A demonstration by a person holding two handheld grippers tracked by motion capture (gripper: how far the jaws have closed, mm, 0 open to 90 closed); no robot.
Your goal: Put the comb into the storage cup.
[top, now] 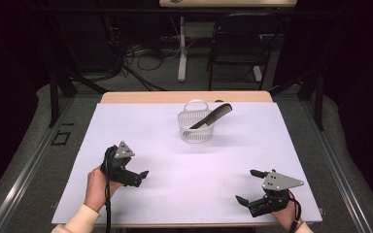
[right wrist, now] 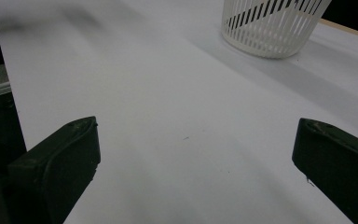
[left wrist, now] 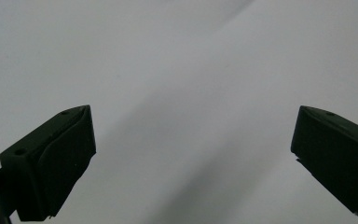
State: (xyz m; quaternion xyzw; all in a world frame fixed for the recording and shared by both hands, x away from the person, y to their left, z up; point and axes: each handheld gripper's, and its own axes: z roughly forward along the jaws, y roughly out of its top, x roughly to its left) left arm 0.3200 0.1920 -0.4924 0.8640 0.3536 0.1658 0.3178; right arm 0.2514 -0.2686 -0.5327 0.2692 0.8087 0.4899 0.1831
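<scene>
Basket (top: 196,127) of white slatted plastic stands upright a little above the middle of the high view, on the far half of the white sheet (top: 184,189) that covers the table. It is round, narrower at the base than at the rim, with a thin hoop handle standing up at its far edge. A black comb (top: 212,116) leans inside it, its lower end down in the basket and its upper end sticking out past the rim toward the upper right. In the right gripper view the basket's slatted wall (right wrist: 272,25) sits at the top right of the frame, with dark stripes of the comb showing through the slats.

Both grippers are well apart from the basket, toward the bottom of the high view. The left gripper (top: 138,175) sits at lower left, held in a hand (top: 97,187) with a pale sleeve; its own view shows the two black jaws spread wide with only bare white sheet between them. The right gripper (top: 248,186) sits at lower right, its jaws likewise spread wide and holding nothing, pointing across the sheet with the basket far ahead and to the right in its view.
</scene>
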